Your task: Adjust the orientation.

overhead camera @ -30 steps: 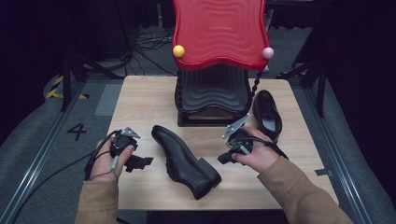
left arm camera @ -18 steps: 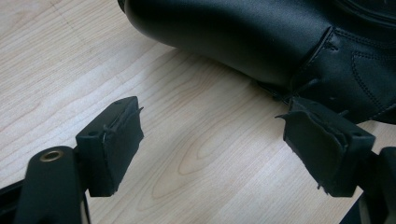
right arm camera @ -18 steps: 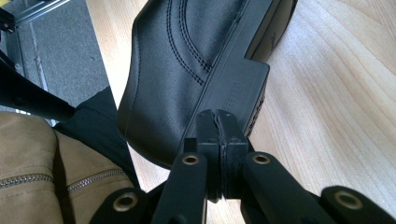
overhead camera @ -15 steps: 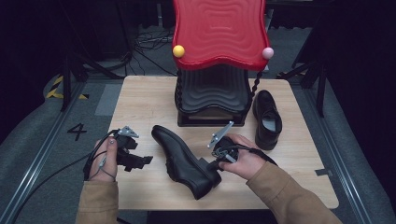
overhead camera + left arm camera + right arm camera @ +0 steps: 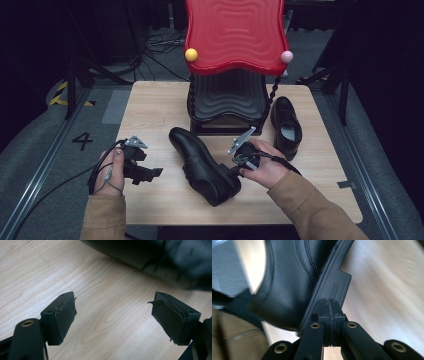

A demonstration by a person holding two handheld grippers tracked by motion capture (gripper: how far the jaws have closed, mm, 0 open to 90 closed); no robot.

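Observation:
A black leather shoe [image 5: 200, 162] lies on its side in the middle of the wooden table [image 5: 150, 110], its heel toward me. My right gripper [image 5: 233, 170] is at that heel, shut with nothing between its pads. In the right gripper view the closed tips [image 5: 329, 303] press against the sole edge of the shoe [image 5: 292, 277] beside the heel block. My left gripper [image 5: 152, 172] rests on the table left of the shoe, open and empty. In the left gripper view its gripper [image 5: 112, 312] stands wide apart, and the shoe [image 5: 150, 252] is just beyond.
A second black shoe [image 5: 286, 125] stands upright at the right, next to a black wavy rack [image 5: 227, 100] under a red wavy top [image 5: 235, 35] with a yellow ball [image 5: 191, 54] and a pink ball [image 5: 286, 56]. Dark floor and cables surround the table.
My right hand has moved left, away from the second shoe, and brought its shut gripper to the heel of the middle shoe. The left gripper has barely shifted.

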